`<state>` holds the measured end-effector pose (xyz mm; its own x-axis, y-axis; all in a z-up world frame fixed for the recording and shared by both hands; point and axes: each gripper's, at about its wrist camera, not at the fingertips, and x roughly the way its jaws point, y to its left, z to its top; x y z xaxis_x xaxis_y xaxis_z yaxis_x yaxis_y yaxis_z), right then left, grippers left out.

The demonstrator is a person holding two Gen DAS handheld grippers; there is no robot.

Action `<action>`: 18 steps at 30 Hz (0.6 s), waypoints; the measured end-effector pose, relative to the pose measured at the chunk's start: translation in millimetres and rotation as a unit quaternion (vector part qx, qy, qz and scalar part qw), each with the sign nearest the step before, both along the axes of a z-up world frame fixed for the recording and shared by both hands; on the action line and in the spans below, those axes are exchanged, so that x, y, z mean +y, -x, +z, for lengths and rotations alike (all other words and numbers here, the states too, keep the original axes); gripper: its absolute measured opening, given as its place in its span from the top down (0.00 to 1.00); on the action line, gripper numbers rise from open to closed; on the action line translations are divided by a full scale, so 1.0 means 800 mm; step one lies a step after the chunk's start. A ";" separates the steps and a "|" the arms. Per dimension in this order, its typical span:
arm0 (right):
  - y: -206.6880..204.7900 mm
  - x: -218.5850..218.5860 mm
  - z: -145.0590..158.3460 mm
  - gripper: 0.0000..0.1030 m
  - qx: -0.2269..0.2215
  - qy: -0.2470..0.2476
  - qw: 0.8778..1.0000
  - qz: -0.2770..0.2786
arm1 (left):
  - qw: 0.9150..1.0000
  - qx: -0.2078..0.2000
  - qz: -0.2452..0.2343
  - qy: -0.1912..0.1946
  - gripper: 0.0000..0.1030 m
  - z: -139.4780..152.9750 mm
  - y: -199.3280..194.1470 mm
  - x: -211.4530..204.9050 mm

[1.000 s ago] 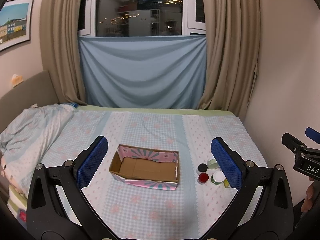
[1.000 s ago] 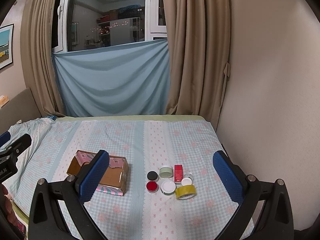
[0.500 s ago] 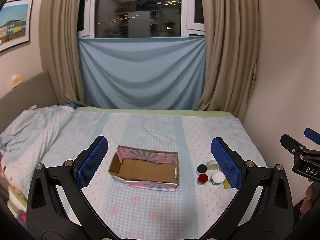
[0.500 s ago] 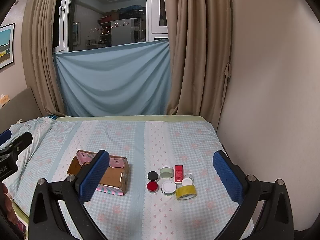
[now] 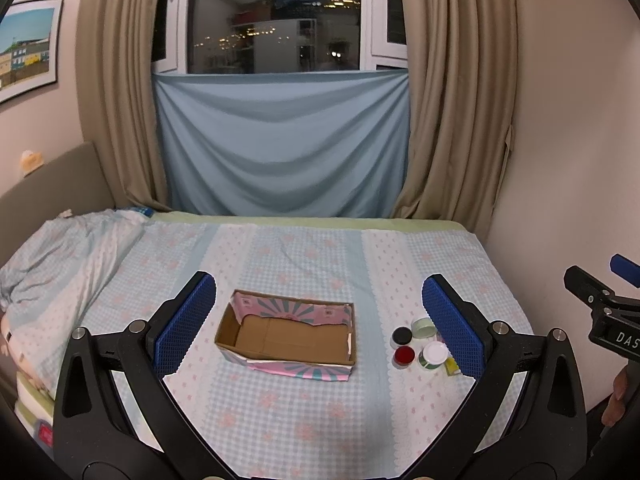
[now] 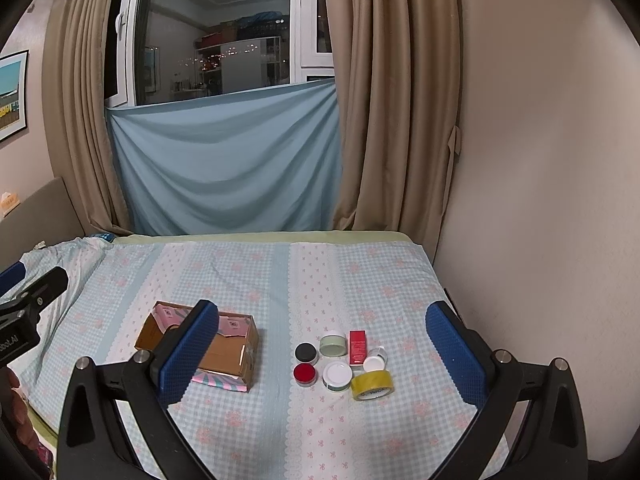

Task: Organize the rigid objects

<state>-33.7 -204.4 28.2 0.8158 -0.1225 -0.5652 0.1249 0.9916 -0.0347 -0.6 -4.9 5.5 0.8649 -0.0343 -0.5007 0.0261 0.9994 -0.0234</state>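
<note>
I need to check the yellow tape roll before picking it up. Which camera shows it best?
The right wrist view: the yellow tape roll lies in full sight at the near right of the jar cluster, beside the white-lidded jar. In the left wrist view only a yellow sliver shows behind the left gripper finger.

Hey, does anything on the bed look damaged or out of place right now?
Only the open pink-patterned cardboard box: its top edges look ragged, as if the flaps were torn off. The small round jars, including the red-lidded one, and the yellow tape roll sit in a tidy cluster.
</note>
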 end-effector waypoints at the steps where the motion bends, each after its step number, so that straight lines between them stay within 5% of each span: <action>1: -0.001 -0.002 0.001 0.00 0.003 -0.002 1.000 0.000 | 1.000 0.005 -0.003 0.001 0.01 -0.001 -0.005 -0.002; 10: -0.053 -0.078 -0.024 0.00 0.065 0.001 0.998 -0.021 | 0.997 0.076 -0.017 0.030 0.01 -0.050 -0.083 -0.059; 18: -0.142 -0.169 -0.107 0.00 0.163 -0.029 0.986 -0.033 | 0.982 0.180 -0.033 0.039 0.01 -0.156 -0.187 -0.136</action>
